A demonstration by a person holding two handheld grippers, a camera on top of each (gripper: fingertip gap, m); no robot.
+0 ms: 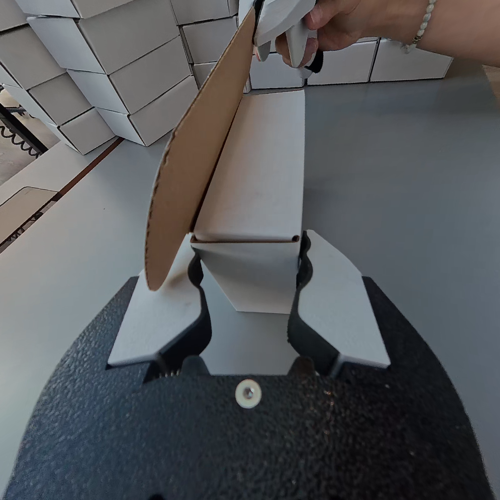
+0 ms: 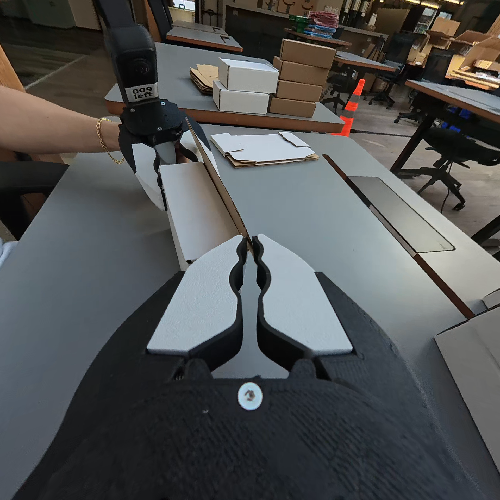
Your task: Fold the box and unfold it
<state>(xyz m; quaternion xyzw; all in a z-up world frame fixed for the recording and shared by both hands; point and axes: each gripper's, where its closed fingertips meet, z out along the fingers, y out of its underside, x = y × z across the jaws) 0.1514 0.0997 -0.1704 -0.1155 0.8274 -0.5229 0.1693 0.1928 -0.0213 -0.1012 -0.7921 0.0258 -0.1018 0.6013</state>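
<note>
A white cardboard box [image 1: 257, 167] lies on the grey table [image 1: 392, 189]. Its lid [image 1: 194, 162], brown on the inside, stands raised to the left. My left gripper [image 1: 249, 259] is shut on the box's near end, one finger against each side. My right gripper [image 1: 259, 40] pinches the lid's top far corner. In the right wrist view my right gripper [image 2: 249, 239] is shut on the thin lid edge [image 2: 216, 178], the box [image 2: 194, 205] lies beyond it, and my left gripper [image 2: 173, 167] holds the far end.
Stacks of folded white boxes [image 1: 121, 67] fill the table's back. Flat box blanks [image 2: 259, 148] lie beyond the box. White boxes [image 2: 243, 86] and brown boxes [image 2: 300, 81] stand on the neighbouring table. An orange cone [image 2: 351, 105] and a chair [image 2: 460, 151] stand to the right.
</note>
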